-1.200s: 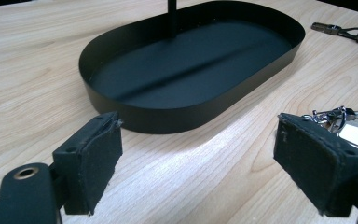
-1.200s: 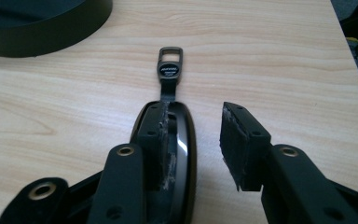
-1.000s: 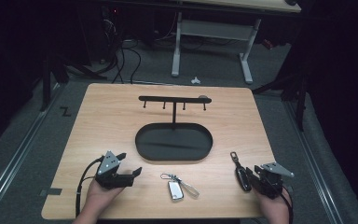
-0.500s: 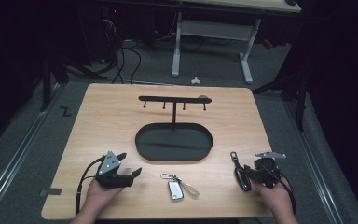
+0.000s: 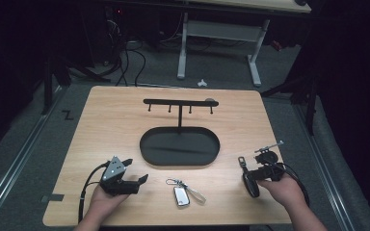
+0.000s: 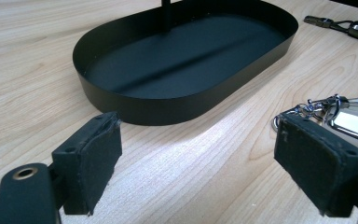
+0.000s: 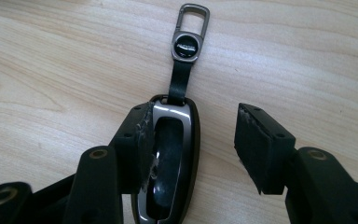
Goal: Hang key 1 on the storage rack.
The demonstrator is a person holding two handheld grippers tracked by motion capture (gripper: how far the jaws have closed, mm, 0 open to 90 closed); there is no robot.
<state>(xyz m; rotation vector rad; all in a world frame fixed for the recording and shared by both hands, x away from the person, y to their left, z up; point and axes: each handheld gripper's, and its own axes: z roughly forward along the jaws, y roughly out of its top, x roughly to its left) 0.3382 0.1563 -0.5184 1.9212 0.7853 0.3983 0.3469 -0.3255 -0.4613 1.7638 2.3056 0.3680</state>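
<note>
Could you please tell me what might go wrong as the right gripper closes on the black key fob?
The right gripper is open and off-centre: one jaw touches the black key fob with the strap and metal clip, the other stands apart, so closing may push it sideways across the wooden table. A grip on its rounded, glossy shell may slip.

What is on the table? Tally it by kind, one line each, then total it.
Key fobs: 2, the black key fob between the right gripper jaws and the silver key fob near the left gripper.
Stands: 1, the black key stand with its oval tray.
Grippers: 2.
Total: 5.
</note>
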